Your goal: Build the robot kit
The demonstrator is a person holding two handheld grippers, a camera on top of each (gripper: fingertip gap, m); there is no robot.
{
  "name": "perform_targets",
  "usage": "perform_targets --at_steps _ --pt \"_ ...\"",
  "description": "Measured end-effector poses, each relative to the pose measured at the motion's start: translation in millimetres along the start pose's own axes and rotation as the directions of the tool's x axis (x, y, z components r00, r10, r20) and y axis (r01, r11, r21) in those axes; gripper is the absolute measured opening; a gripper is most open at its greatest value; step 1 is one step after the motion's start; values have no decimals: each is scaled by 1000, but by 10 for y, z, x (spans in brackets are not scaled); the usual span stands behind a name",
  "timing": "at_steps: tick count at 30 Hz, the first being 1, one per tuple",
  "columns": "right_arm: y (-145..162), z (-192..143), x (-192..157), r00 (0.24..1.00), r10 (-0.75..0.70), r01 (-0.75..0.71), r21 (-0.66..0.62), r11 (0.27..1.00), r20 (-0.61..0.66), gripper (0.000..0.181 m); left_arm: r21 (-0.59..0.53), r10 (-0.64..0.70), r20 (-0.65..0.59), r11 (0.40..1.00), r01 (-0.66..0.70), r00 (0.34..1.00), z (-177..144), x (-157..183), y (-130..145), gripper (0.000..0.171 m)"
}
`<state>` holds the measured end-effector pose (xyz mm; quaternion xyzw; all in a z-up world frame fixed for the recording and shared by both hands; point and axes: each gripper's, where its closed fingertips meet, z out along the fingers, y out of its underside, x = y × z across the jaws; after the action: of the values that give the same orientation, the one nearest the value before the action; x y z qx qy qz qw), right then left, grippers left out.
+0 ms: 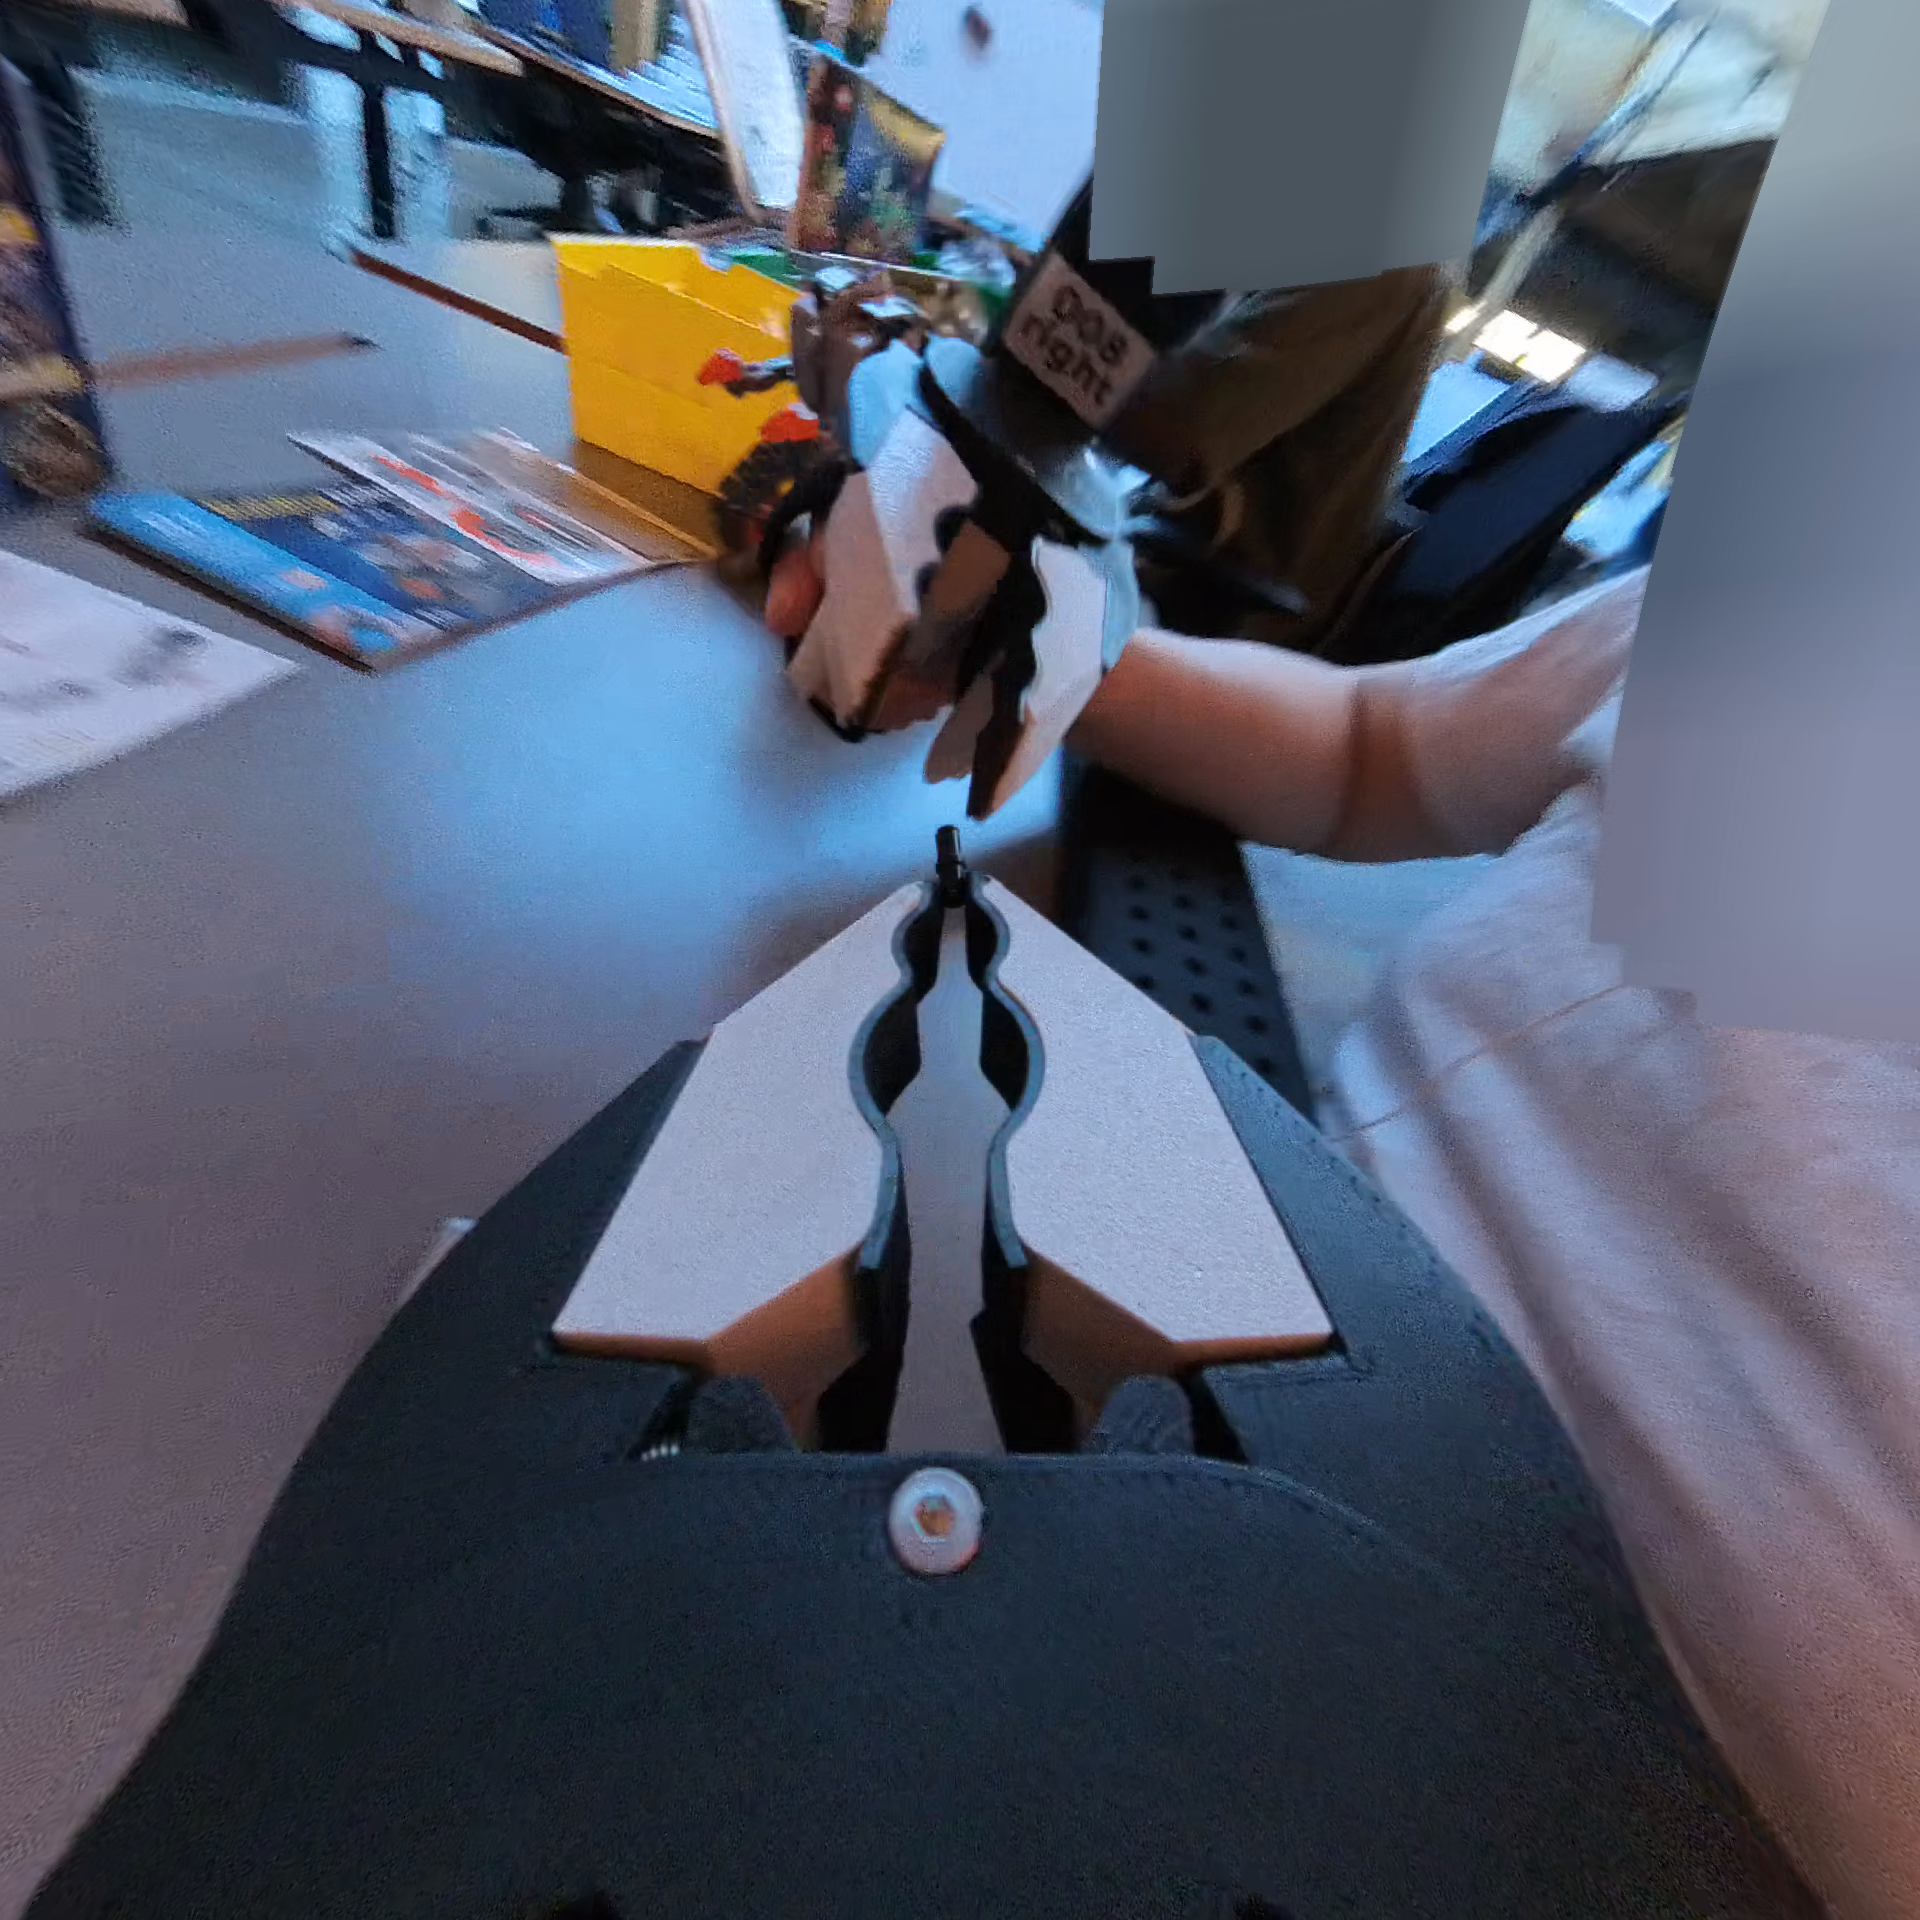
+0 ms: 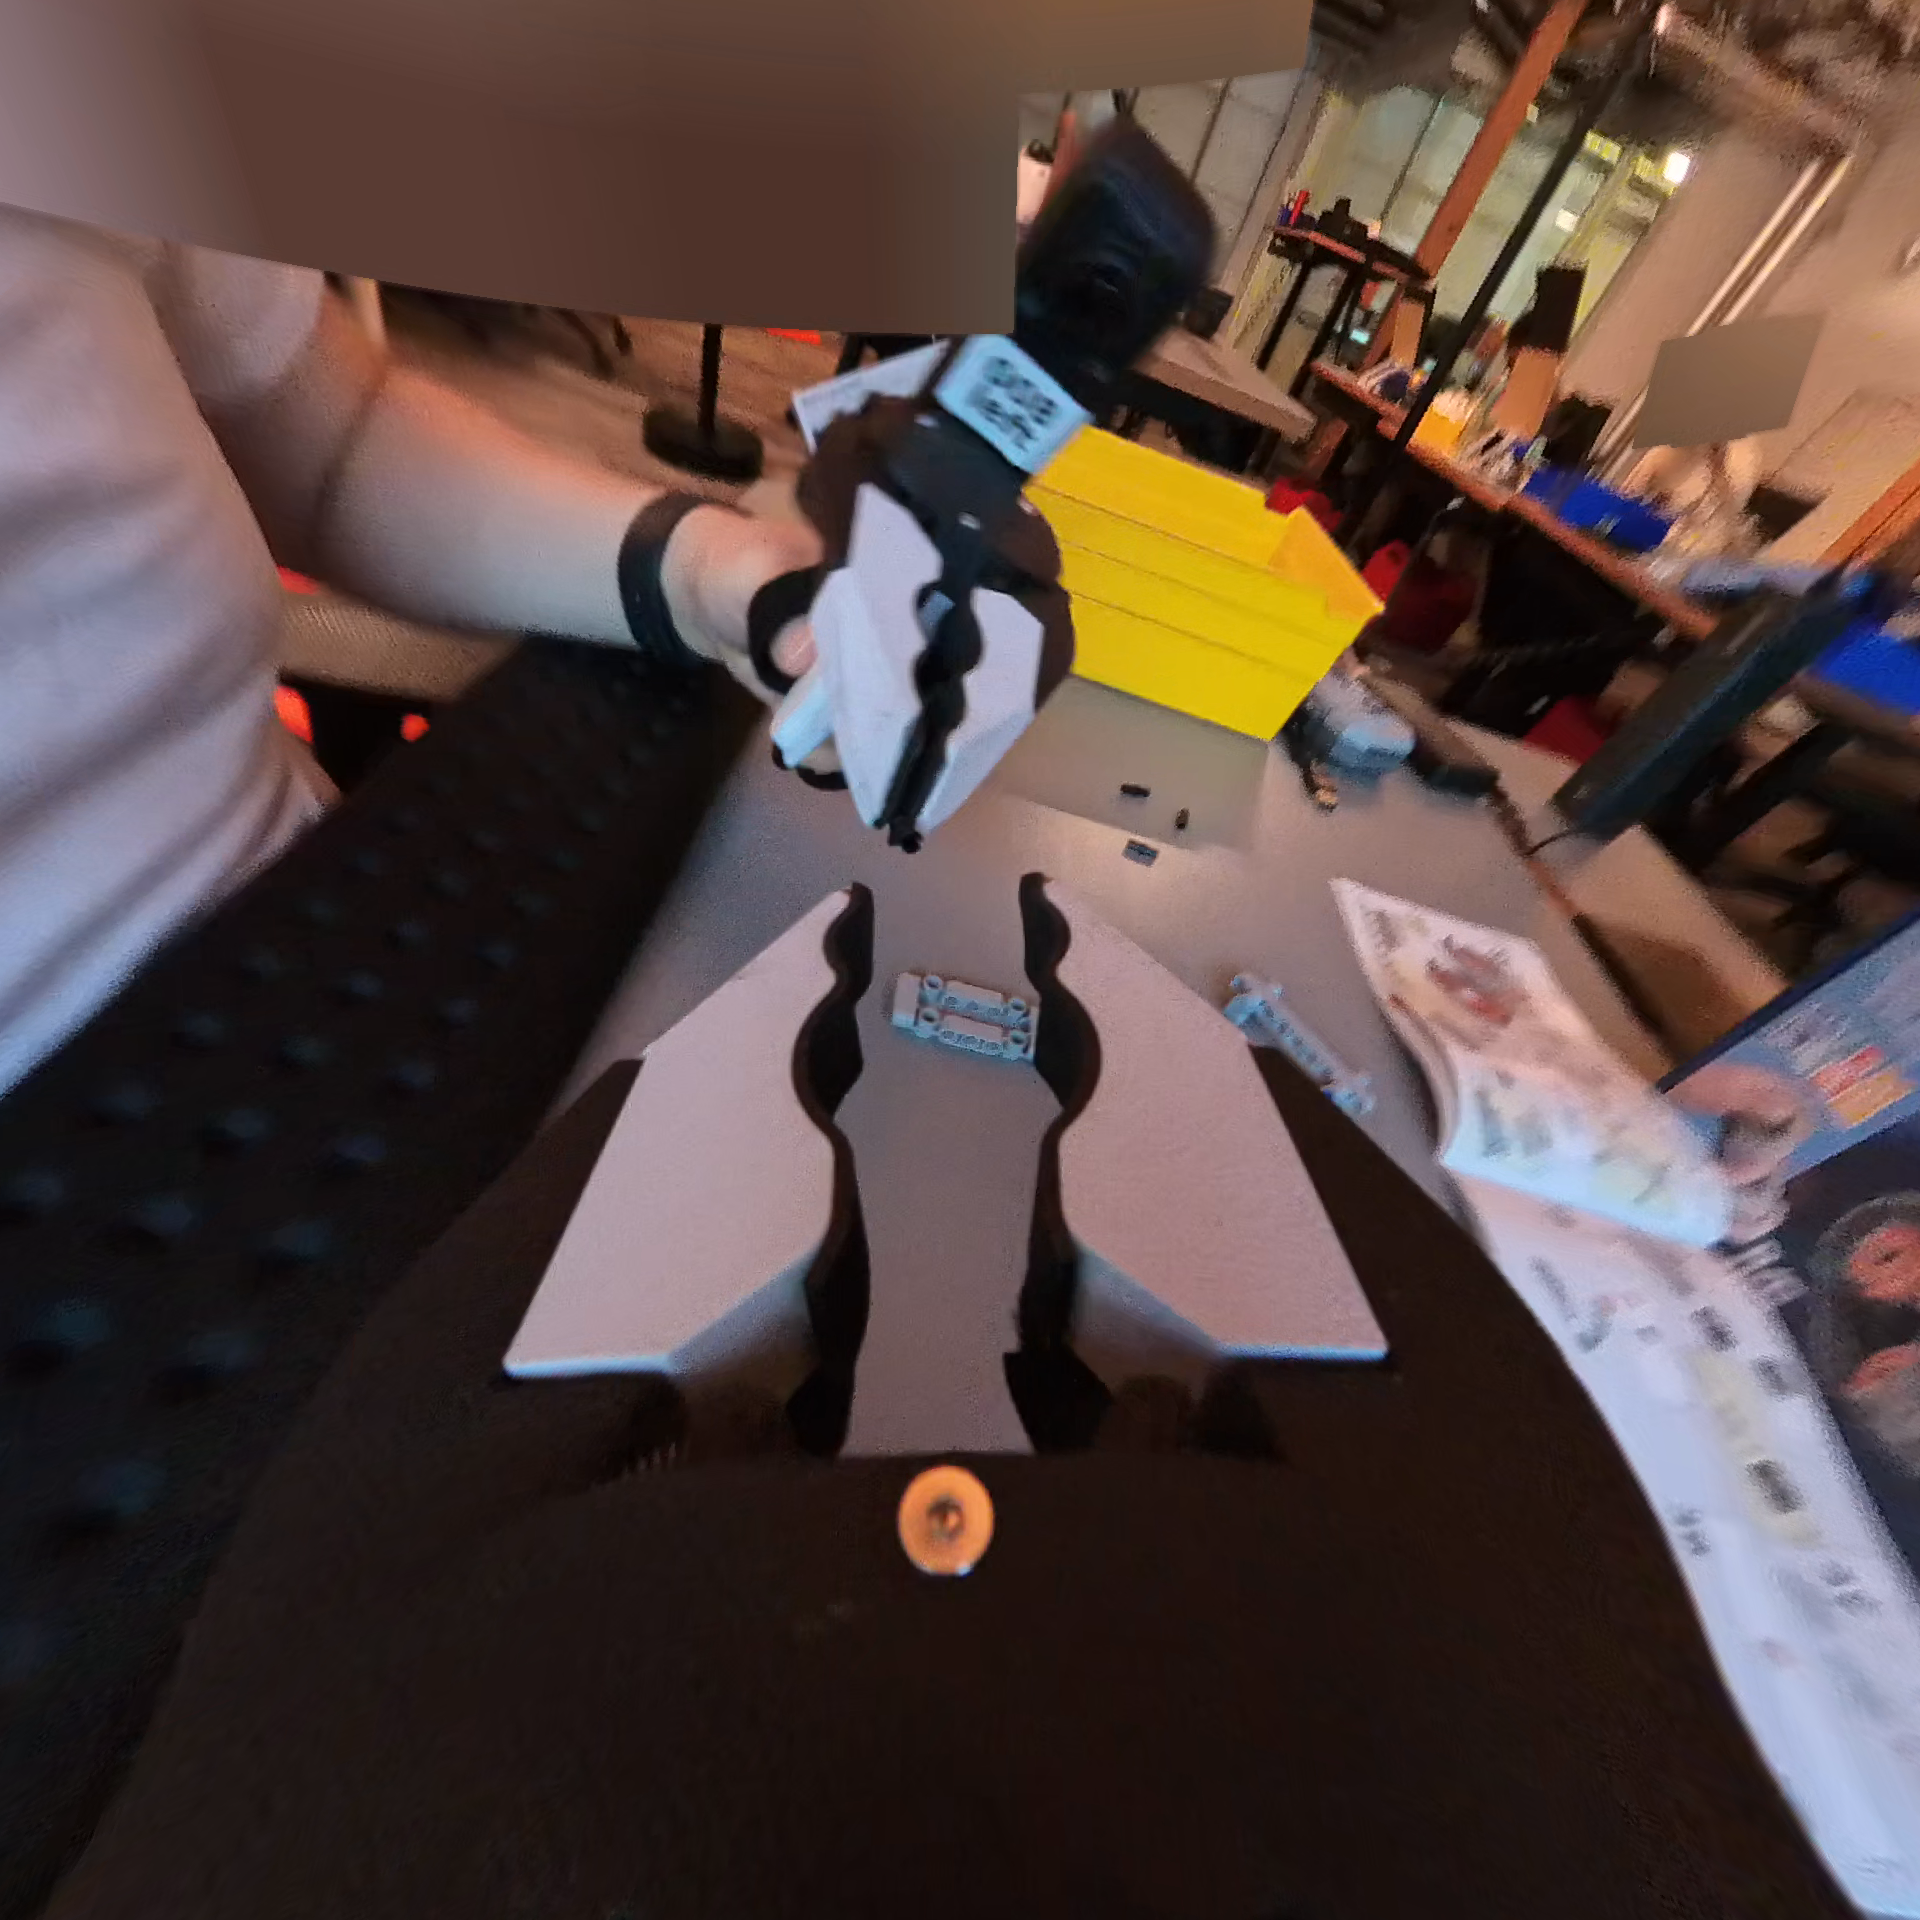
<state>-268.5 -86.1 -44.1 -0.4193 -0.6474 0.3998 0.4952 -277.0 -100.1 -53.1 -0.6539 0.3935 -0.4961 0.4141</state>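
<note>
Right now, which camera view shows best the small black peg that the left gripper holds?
The left wrist view. There the small black peg stands sharp at the tips of the shut left gripper, against the pale table. In the right wrist view the peg is only a blurred dark tip under that gripper.

The right tool (image 2: 943, 883) fills the lower centre of the frame, its two fingers (image 2: 727, 1164) standing apart with the grey worktop (image 2: 1195, 831) showing between them, and a small grey plate piece (image 2: 964, 1016) lies on the worktop in that gap near the tips. Above it, at centre frame, the left tool (image 2: 906, 831) points down with its tips closed on a small black pin (image 2: 908, 837), gripped by a hand (image 2: 748, 603) entering from the left. A yellow bin (image 2: 1195, 603) stands behind it, a grey beam piece (image 2: 1294, 1039) lies just right of the right tool, and an open booklet (image 2: 1507, 1060) lies at right.
</note>
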Motion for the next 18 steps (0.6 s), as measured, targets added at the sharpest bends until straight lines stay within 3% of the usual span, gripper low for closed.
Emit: perform_targets --at_steps 2,5,10,18 --pt "46 89 -91 992 -126 125 -62 990 -8 29 -8 -115 -89 993 115 989 6 29 24 1" --pt "70 180 -197 989 -149 150 -73 986 19 29 -35 -190 -164 982 187 968 30 79 61 0" --pt "18 177 -255 993 -105 107 -38 994 58 11 -80 -184 -151 982 174 971 82 89 142 2" --pt "100 196 -307 991 -99 107 -90 990 89 3 -80 -188 -184 981 176 965 62 143 132 2"
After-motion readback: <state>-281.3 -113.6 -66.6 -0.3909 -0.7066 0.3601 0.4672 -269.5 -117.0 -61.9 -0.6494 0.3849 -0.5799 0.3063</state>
